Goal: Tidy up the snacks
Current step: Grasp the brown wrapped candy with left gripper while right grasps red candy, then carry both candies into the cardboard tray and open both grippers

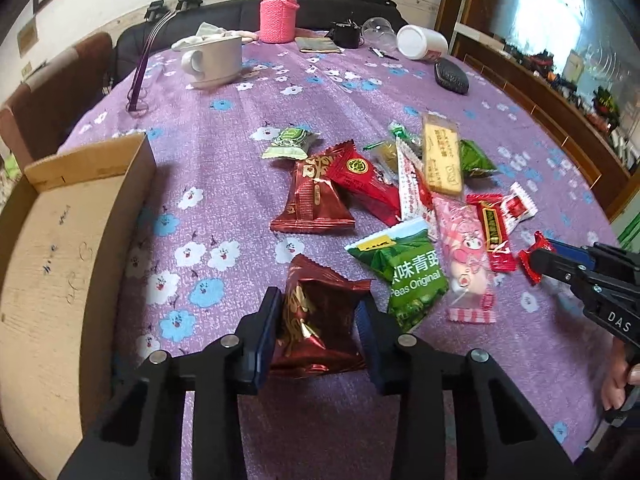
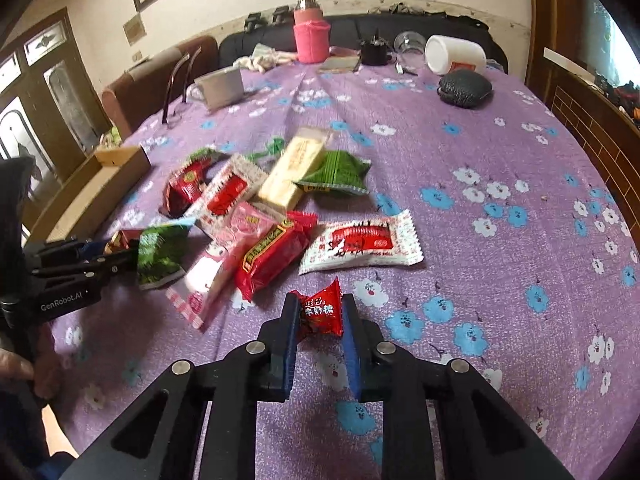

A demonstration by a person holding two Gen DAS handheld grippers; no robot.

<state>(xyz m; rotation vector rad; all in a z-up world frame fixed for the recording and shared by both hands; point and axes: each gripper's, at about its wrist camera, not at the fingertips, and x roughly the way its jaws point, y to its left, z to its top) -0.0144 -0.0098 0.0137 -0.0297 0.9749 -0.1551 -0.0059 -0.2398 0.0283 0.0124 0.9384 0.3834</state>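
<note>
Left tool (image 1: 320,320) closed part-way, pads pressing a dark red foil snack packet (image 1: 316,320). Right tool (image 2: 320,320) narrowly closed, gripping a small red milk candy (image 2: 322,314) just above the worktop (image 2: 500,152).

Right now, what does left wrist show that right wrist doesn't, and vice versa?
Left wrist only: the left gripper shut on a dark red packet, the inside of the cardboard box, and a light green packet.

Right wrist only: the right gripper shut on a small red candy up close, and the doors at far left.

Both: the snack pile with the pea packet, the pink flask and the purple tablecloth.
</note>
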